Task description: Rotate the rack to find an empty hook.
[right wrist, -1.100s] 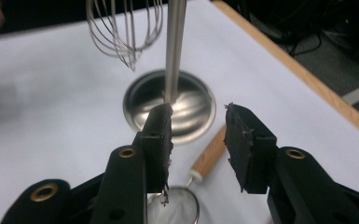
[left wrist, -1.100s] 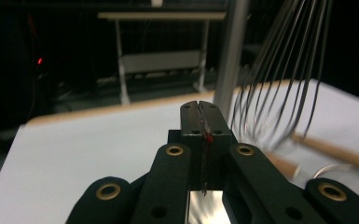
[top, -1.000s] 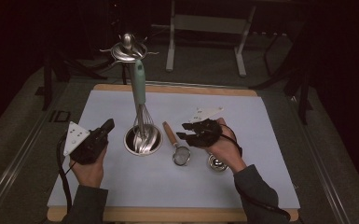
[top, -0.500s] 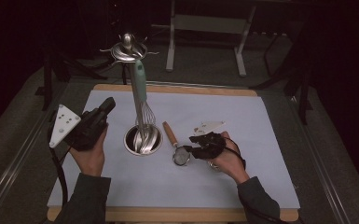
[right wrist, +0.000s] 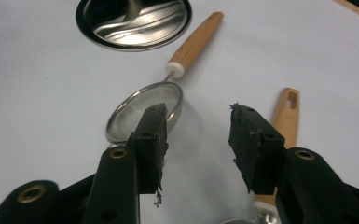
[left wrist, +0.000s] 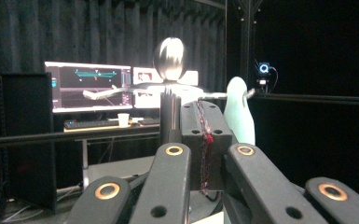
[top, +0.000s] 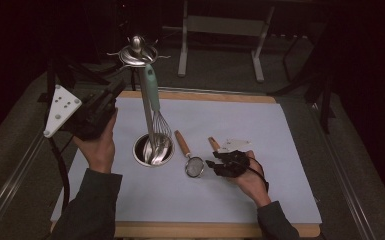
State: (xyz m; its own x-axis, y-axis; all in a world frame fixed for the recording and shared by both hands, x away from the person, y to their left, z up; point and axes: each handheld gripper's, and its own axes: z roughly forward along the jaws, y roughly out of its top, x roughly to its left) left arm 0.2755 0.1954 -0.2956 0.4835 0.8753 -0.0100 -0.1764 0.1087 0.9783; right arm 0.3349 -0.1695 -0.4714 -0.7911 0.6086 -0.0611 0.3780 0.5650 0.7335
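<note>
Right claw (right wrist: 196, 140) above the bench (top: 290, 125), jaws wide apart and having just been opening, with nothing but bare bench surface between the pads. Two wooden-handled tools lie before it. The small strainer (right wrist: 145, 114) lies just beyond and a little to the left of the left jaw tip in the right gripper view; its mesh bowl is the near end, and its wooden handle (right wrist: 195, 38) runs away from the claw, slanting up and right toward the steel cup (right wrist: 133, 21). The long axis thus lies nearly along the claw's own line of sight rather than across the jaw gap. A second wooden handle (right wrist: 285, 112) lies at the right jaw, partly hidden behind it, its slotted end pointing away. In the high view the right claw (top: 217, 161) sits just beside the strainer (top: 194, 165), far nearer than the left claw (top: 111, 96), which is raised at the bench's left edge with jaws closed and empty, facing the stand (top: 139, 52) from which a whisk (top: 156, 107) hangs.
</note>
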